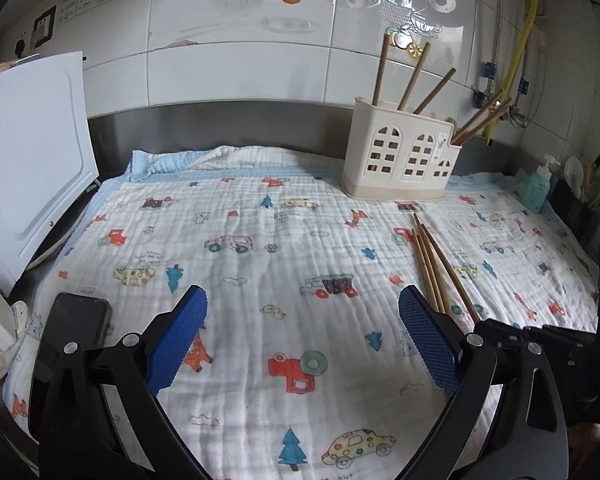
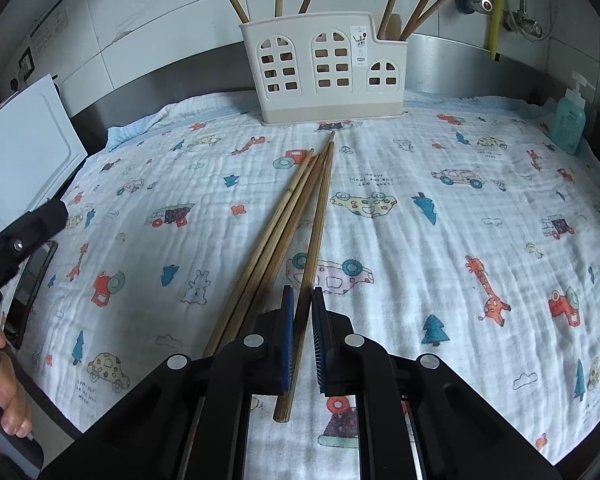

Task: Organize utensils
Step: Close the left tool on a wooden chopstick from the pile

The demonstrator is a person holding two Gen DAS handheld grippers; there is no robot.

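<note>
Right tongs (image 2: 301, 300) closed on one chopstick (image 2: 318, 216); others lie alongside, left.

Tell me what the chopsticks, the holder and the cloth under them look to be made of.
Chopsticks: likely bamboo or wood, matte brown with lengthwise grain. One sits between the pads of the right hand-held gripper.
Holder: looks like moulded plastic, smooth cream, with window-shaped cut-outs.
Cloth: soft crinkled cotton-like gauze, white with printed cars, trees and giraffes.

Printed cloth (image 1: 260, 280), white cutting board (image 1: 28, 152), phone (image 1: 72, 336), soap bottle (image 2: 568, 120)
</note>
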